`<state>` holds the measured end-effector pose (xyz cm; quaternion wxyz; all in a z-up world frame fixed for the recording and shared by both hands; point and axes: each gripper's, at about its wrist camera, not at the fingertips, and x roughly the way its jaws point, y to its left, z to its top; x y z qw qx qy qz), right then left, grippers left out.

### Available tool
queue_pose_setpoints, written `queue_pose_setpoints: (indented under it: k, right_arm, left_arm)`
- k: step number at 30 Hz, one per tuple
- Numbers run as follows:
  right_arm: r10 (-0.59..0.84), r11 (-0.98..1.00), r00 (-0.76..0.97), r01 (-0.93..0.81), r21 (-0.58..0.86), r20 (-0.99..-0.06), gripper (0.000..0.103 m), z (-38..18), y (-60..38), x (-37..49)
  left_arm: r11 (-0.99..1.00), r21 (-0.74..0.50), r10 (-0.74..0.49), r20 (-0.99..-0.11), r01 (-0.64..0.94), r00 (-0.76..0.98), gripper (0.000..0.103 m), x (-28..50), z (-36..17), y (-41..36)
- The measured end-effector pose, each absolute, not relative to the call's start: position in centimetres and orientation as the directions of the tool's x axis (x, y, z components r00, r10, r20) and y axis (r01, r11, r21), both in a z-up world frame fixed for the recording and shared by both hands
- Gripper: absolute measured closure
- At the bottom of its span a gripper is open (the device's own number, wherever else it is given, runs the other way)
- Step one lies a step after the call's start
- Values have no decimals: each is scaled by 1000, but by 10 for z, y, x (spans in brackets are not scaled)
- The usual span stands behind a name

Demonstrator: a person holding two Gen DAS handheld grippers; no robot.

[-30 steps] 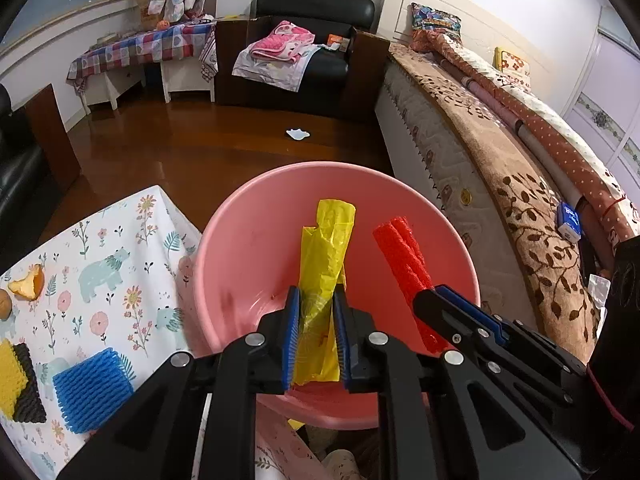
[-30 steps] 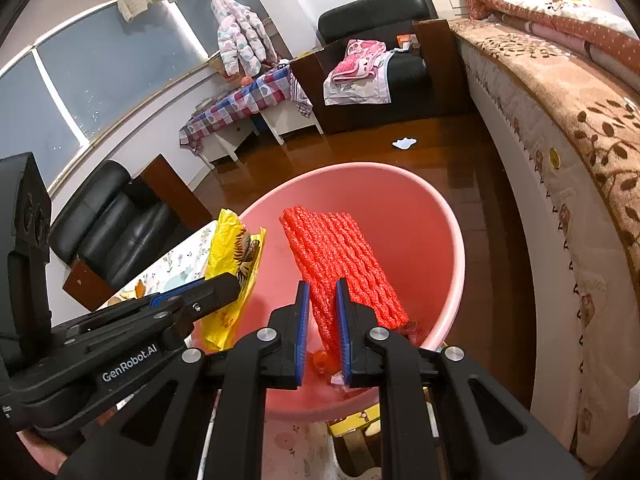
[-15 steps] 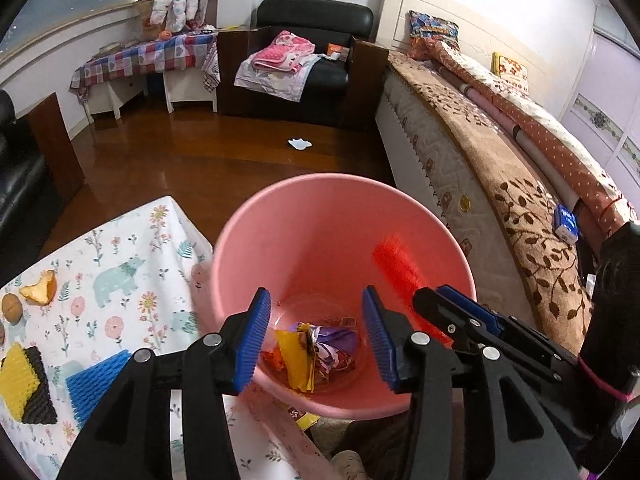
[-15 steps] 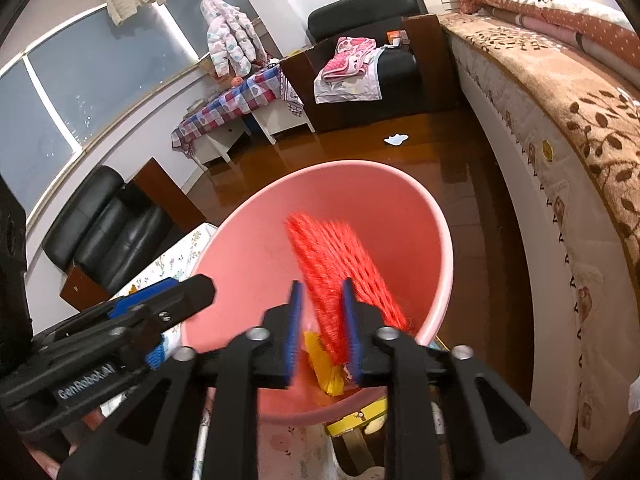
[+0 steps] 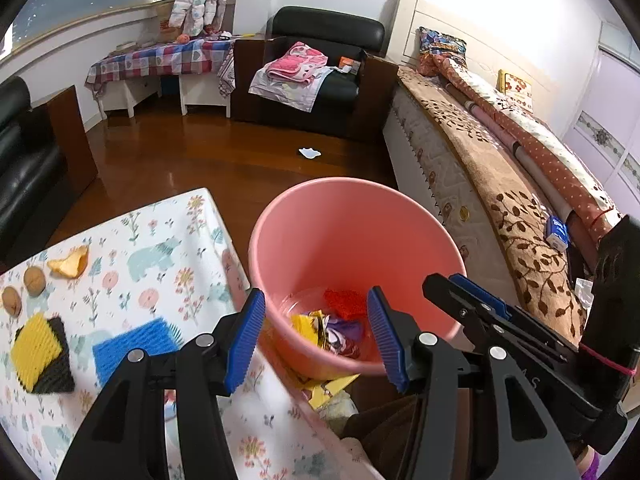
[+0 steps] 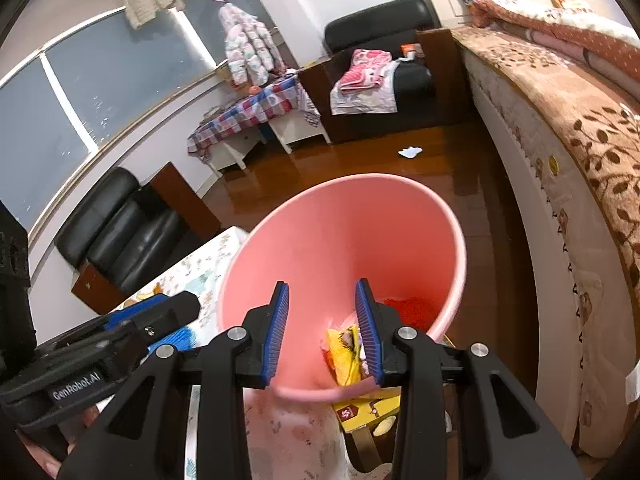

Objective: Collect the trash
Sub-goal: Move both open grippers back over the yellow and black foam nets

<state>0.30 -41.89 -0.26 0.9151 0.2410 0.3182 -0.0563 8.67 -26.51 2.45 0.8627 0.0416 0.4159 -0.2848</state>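
Note:
A pink bucket (image 5: pixel 320 216) (image 6: pixel 304 240) stands beside the table's corner. At its bottom lie a yellow wrapper (image 5: pixel 310 322) (image 6: pixel 344 350) and a red foam net (image 5: pixel 346 302) (image 6: pixel 412 308) among other scraps. My left gripper (image 5: pixel 316 332) hangs over the bucket's near rim, its jaws opening wide with nothing between them. My right gripper (image 6: pixel 322 330) is also above the near rim, jaws opening and empty. On the flowered tablecloth (image 5: pixel 168 248) lie a blue foam net (image 5: pixel 134 346), a yellow-and-black net (image 5: pixel 40 356), an orange peel (image 5: pixel 70 262) and two walnuts (image 5: pixel 34 280).
A bed (image 5: pixel 500 184) with a brown patterned blanket runs along the right. Black armchairs (image 5: pixel 320 80) and a checked bench (image 5: pixel 160 60) stand at the back. A white scrap (image 5: pixel 309 153) lies on the wooden floor. A yellow box (image 6: pixel 368 410) sits under the bucket's near side.
Both grippers let go: the yellow wrapper and the red foam net dropped to the bucket's bottom. The jaws spread apart and the left gripper pulled back and up from the bucket.

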Motion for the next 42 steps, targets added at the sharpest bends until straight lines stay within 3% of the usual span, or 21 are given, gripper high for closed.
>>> queue_pose_setpoints:
  k: [18,42]
  right_arm:
    - [129,925,784,126,358,-608,68,10,-339,-11]
    - [241,951,684,-27,307,-688,68,-9,-259,2]
  left_arm:
    - [894,-126,-375,-735,429,565,50,42,18,-168]
    - [970,-116,-225,-752,212,619,50,49,-9,-18]
